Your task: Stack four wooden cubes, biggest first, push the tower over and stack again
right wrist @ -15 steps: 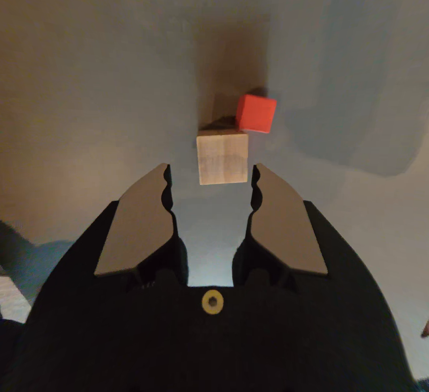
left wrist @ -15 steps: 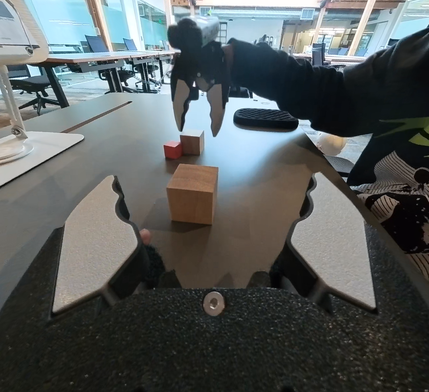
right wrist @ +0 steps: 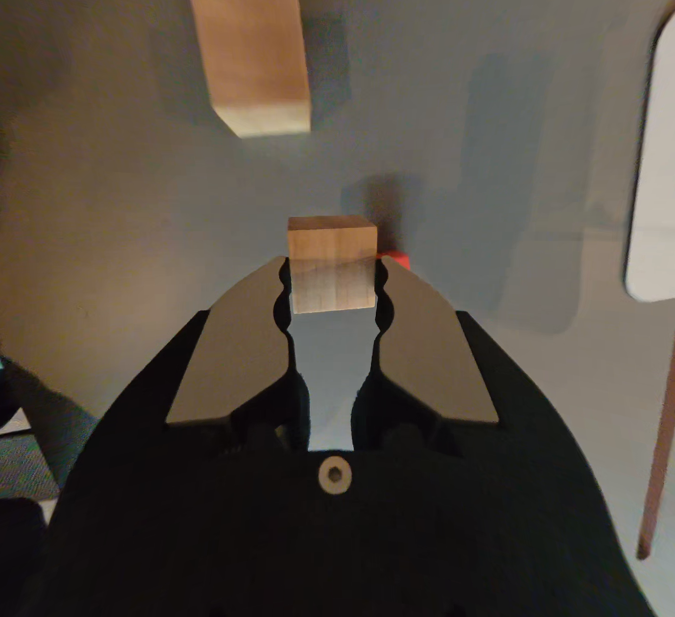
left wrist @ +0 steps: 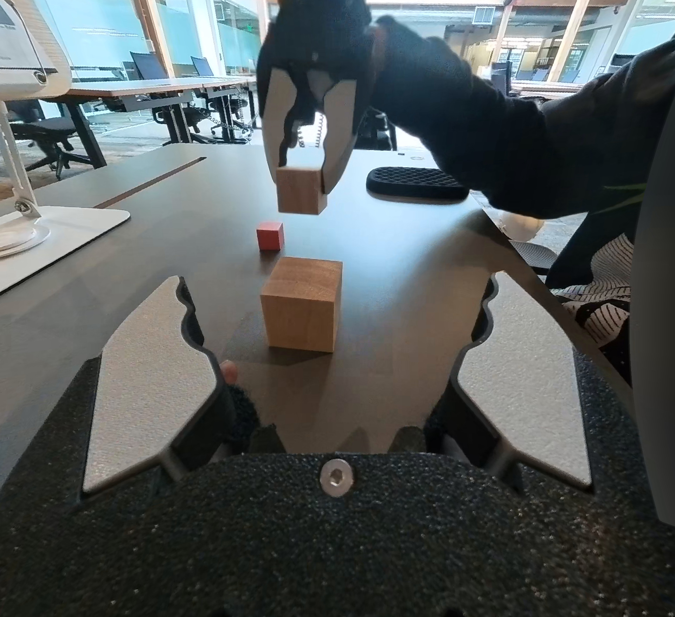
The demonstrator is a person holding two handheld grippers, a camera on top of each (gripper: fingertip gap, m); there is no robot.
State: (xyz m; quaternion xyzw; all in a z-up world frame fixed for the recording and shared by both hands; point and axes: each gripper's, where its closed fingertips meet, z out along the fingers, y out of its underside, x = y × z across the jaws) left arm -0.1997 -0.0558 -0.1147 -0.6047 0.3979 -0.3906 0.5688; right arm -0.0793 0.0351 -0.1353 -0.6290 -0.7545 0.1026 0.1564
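Note:
A large wooden cube (left wrist: 301,303) stands on the dark table (left wrist: 401,271) just ahead of my left gripper (left wrist: 336,282), which is open and empty. Behind it sits a small red cube (left wrist: 269,236). My right gripper (left wrist: 303,165) is shut on a medium wooden cube (left wrist: 300,190) and holds it in the air above and behind the large cube. In the right wrist view my right gripper (right wrist: 333,263) pinches the medium cube (right wrist: 331,263), the large cube (right wrist: 252,59) lies farther ahead, and the red cube (right wrist: 396,257) peeks out beside the right finger.
A white monitor stand base (left wrist: 54,234) is on the table at the left and shows at the right edge of the right wrist view (right wrist: 653,161). A black mesh pad (left wrist: 416,183) lies at the back right. The person's sleeve (left wrist: 493,132) reaches over the table's right edge.
My right gripper has closed on the medium wooden cube and lifted it off the table, away from the red cube. The left gripper has stayed still.

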